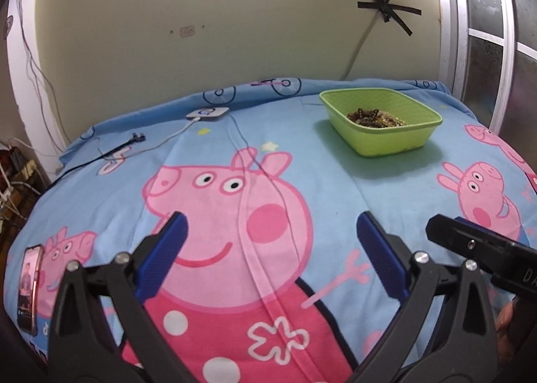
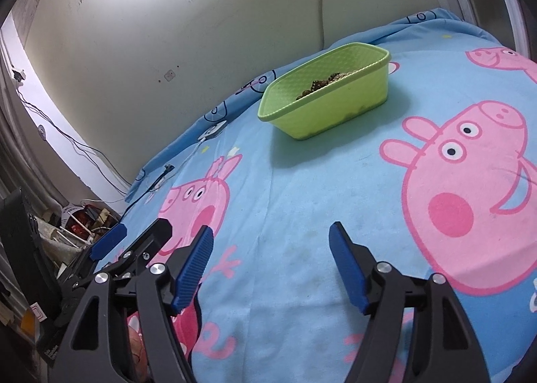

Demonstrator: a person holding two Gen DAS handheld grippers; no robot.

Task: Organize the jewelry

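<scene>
Two pairs of black tongs with blue ribbed pads hang low over a bed spread with a light-blue sheet (image 1: 335,155) printed with pink cartoon pigs. At the bottom of the left wrist view the left tongs (image 1: 272,250) stand spread wide with nothing between the pads. The right tongs (image 2: 271,264), at the bottom of the right wrist view, are parted less widely and likewise hold nothing. A phone with a lit screen (image 1: 29,289) lies at the lower left edge of the left view. Farther back, right of centre, sits a lime-green square plastic basket (image 1: 382,126), and the jewelry (image 1: 374,116), a dark and golden tangle, lies inside it. Beyond, upper left on the sheet, rests a small white charger pad with its cable (image 1: 207,113), near the cream wall (image 1: 201,14).
</scene>
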